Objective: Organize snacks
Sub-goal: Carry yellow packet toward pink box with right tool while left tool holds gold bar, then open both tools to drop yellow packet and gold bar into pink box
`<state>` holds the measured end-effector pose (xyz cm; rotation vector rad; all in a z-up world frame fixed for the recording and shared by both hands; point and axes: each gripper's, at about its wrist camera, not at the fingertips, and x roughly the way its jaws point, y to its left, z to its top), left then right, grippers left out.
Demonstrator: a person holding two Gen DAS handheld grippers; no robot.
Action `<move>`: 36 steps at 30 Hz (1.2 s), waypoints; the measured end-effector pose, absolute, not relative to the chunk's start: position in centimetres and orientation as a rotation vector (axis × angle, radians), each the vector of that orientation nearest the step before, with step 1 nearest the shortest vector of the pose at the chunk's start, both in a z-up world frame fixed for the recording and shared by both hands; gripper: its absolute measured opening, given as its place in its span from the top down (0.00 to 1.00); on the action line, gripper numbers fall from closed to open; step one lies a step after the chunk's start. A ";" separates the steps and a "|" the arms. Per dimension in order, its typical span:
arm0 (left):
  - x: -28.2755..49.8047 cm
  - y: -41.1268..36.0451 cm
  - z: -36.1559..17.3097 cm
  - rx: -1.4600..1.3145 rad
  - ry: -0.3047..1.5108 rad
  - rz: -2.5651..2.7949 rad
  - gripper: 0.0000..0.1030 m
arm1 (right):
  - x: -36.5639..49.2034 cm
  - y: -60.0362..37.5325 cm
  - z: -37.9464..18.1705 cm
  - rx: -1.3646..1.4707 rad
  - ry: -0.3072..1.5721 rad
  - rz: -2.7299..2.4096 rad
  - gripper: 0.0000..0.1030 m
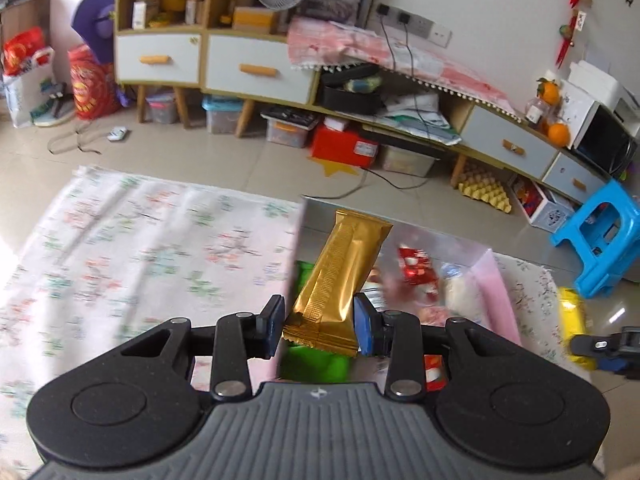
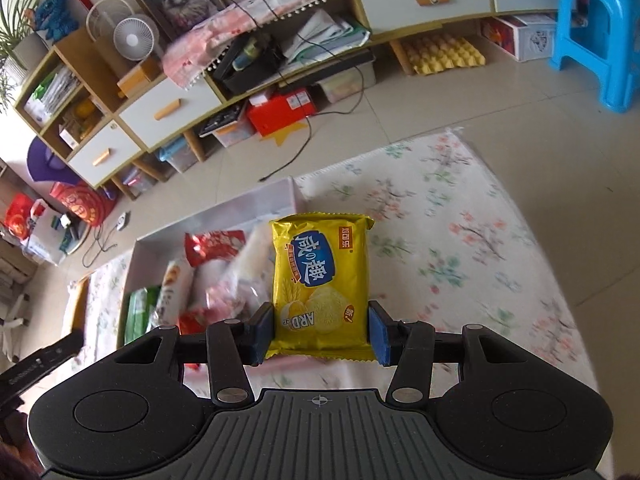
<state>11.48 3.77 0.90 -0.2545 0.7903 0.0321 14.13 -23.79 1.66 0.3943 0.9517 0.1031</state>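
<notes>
While both claws hang above the white box [image 2: 256, 204] of snacks on the flowered cloth [image 2: 460, 240], each has a packet pinched. The left gripper [image 1: 320, 326] is nearly closed on the bottom end of a gold bar [image 1: 340, 276], which leans up over the box's left wall. The right gripper [image 2: 320, 334], about half open, clamps a yellow cracker packet [image 2: 320, 276] near the box's right wall. Both holds sit low on slick foil, so a quick swing could let either packet slip or twist free.

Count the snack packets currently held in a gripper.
2: the gold packet in the left gripper, the yellow cracker packet in the right gripper.
</notes>
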 end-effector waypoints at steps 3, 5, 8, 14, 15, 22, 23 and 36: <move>13.0 1.6 -0.3 -0.281 0.831 -0.001 0.67 | 15.7 -22.7 0.3 0.445 0.976 0.130 0.54; 13.8 0.2 -0.7 -0.265 0.845 -0.008 0.67 | 16.6 -21.9 -0.4 0.466 0.989 0.148 0.54; 14.7 -0.7 -1.3 -0.259 0.854 -0.015 0.67 | 17.7 -21.0 -0.8 0.482 0.987 0.173 0.54; 15.5 -0.2 -1.4 -0.324 0.801 -0.053 0.57 | 18.9 -20.5 0.3 0.455 0.851 0.233 0.51; 15.4 -0.2 -1.3 -0.321 0.794 -0.066 0.43 | 19.1 -20.4 0.4 0.436 0.837 0.221 0.42; 14.6 1.0 -1.6 -0.328 0.842 -0.037 0.52 | 19.1 -22.3 -0.9 0.494 0.890 0.174 0.28; 14.4 1.3 -1.6 -0.338 0.847 -0.031 0.52 | 18.9 -22.4 -0.6 0.482 0.885 0.165 0.28; 11.3 0.3 0.9 -0.287 0.869 0.021 0.47 | 15.5 -20.3 4.7 0.401 0.863 0.232 0.48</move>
